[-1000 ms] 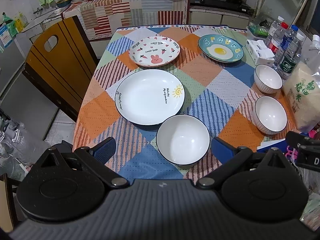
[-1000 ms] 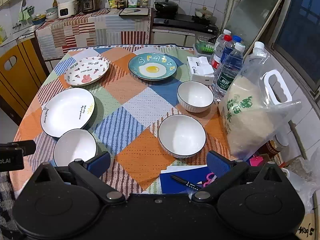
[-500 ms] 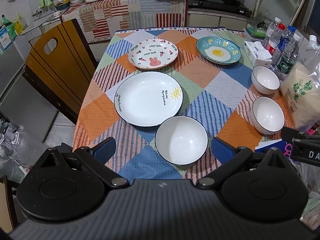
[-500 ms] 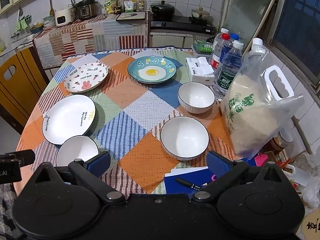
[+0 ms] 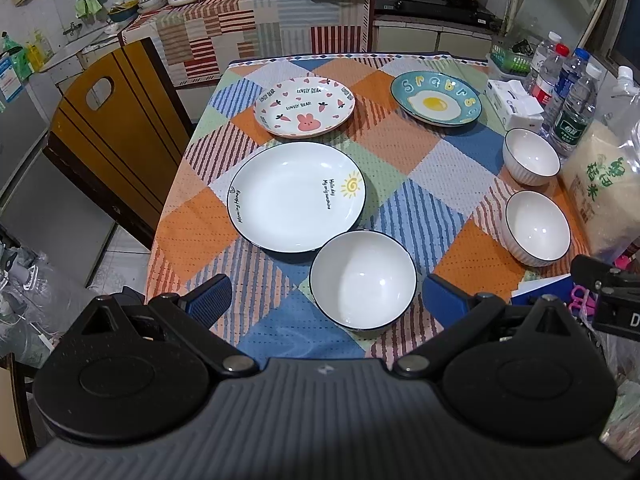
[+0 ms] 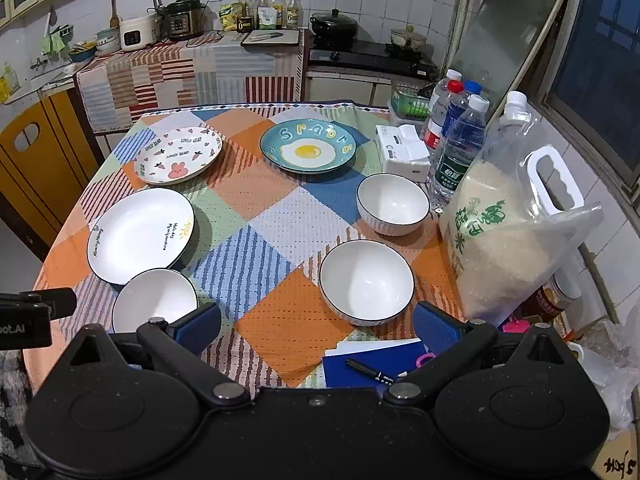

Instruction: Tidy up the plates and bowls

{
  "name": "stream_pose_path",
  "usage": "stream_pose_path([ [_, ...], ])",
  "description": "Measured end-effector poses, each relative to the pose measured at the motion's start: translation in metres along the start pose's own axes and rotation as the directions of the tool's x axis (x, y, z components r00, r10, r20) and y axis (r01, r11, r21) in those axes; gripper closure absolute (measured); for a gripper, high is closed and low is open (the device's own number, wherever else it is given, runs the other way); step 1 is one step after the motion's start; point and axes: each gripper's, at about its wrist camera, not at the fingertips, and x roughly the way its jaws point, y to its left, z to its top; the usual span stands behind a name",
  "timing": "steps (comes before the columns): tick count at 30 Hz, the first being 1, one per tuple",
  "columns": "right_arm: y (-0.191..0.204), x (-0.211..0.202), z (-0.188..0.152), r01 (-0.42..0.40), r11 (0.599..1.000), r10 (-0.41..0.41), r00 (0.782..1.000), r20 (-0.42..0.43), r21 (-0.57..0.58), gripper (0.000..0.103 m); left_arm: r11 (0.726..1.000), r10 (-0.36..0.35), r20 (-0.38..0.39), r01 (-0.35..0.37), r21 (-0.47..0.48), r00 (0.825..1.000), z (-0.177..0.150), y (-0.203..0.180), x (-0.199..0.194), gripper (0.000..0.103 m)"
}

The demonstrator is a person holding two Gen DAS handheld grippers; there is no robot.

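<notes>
Both grippers poised, nothing picked up yet.
Left hand-held gripper (image 5: 324, 300) and right hand-held gripper (image 6: 316, 322) gape empty at bottom of frame, each framing a white dark-rimmed ceramic bowl (image 5: 363, 279) ready to grab; mid-frame the white sun-print plate (image 5: 296, 195), farther up the bunny plate (image 5: 305, 107) and teal egg plate (image 5: 436, 99), all unstacked on the checked tabletop (image 5: 400, 152).

In the right wrist view the near left bowl (image 6: 154, 300) loses its front rim behind the right claw (image 6: 316, 326) — the blue folder (image 6: 372, 366) is partly covered too. The rice bag (image 5: 604, 188) runs off the left wrist picture's edge. Labels on the far bottles (image 6: 276, 10) are too small to read.
</notes>
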Motion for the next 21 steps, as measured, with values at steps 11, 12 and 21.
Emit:
stream_pose_path([
  [11,0.0027,-0.0002,-0.0026,0.008,1.000,-0.008,1.000,0.001,-0.015,0.000,1.000,-0.013,0.006,0.013,-0.007,1.000,-0.0002,0.0028,-0.0038,0.000],
  [12,0.0024,-0.0005,-0.0026,0.007,1.000,-0.006,1.000,0.003,-0.015,0.000,1.000,-0.013,0.005,0.013,-0.008,1.000,-0.0003,0.0027,-0.0037,0.000],
  [21,0.0034,-0.0003,-0.0039,0.007,1.000,-0.007,1.000,0.003,-0.020,0.000,1.000,-0.019,0.001,0.019,-0.006,1.000,0.0001,0.0063,-0.0042,0.000],
])
